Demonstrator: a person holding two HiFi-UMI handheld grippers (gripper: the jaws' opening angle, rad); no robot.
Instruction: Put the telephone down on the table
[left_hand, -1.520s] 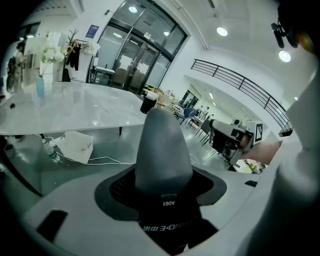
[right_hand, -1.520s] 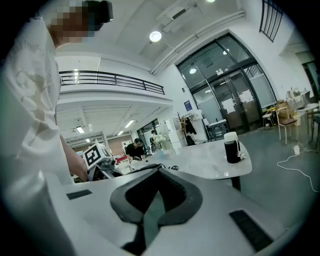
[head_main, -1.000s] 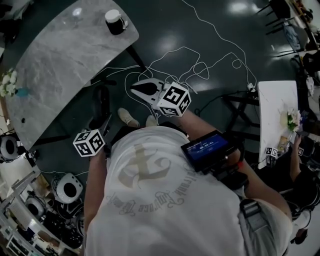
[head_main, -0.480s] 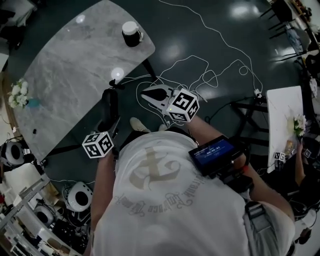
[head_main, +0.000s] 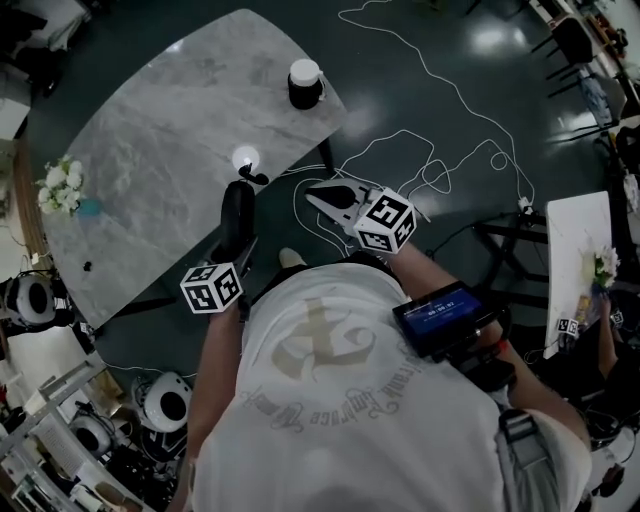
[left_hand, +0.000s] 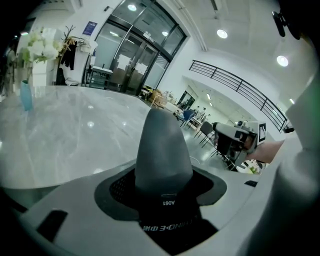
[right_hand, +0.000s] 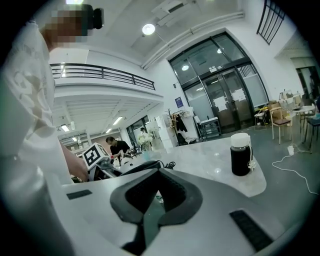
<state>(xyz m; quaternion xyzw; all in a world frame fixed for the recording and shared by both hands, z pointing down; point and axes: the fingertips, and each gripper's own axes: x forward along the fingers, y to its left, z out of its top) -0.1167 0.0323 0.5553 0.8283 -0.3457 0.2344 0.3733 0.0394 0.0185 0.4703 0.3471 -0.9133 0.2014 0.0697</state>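
Left gripper (head_main: 238, 232) clamps phone (left_hand: 162, 150), seemingly right at table (head_main: 150, 150) edge; bare marble ahead. Right gripper (head_main: 313, 191) pinched closed, empty, over floor (head_main: 400, 80) beside table.

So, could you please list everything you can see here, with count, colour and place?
table: one, grey marble, ahead of the person
jar: one, dark with a white lid, on the table's right end
flowers: one bunch, white, in a teal vase, at the table's left edge
cable: at least one, white, looped on the dark floor
side table: one, white, far right
screen: one, black and lit, by the person's chest
telephone: one, black, in the left gripper by the table's near edge
left gripper: one, white, shut on the telephone
right gripper: one, white, shut and empty
shirt: one, white, on the person
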